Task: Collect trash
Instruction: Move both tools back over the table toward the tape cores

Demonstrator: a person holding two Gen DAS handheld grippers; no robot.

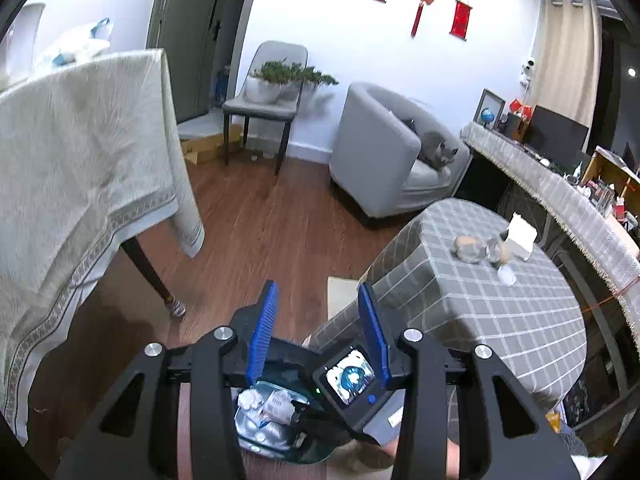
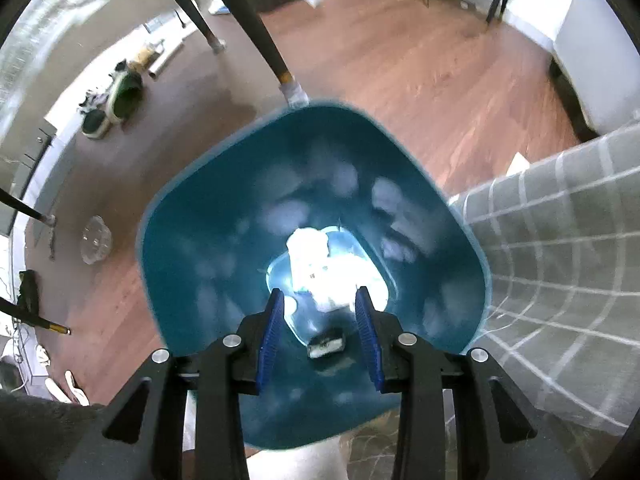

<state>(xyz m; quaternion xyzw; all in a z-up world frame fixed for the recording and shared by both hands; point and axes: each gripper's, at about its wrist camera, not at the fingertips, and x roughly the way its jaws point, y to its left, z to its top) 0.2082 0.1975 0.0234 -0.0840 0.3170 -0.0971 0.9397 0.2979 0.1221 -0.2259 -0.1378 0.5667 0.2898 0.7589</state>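
Trash (image 2: 310, 258): white crumpled wad at bottom of one teal bin (image 2: 224, 216), plus one small dark block (image 2: 326, 345) nearer the camera. Right tongs (image 2: 319, 320) above the bin, spread apart, empty. Left tongs (image 1: 320, 334) also spread, empty, above the bin. Risk: leftover items on one checked counter (image 1: 500, 320) beside the bin (about four small pieces) get missed or knocked off.
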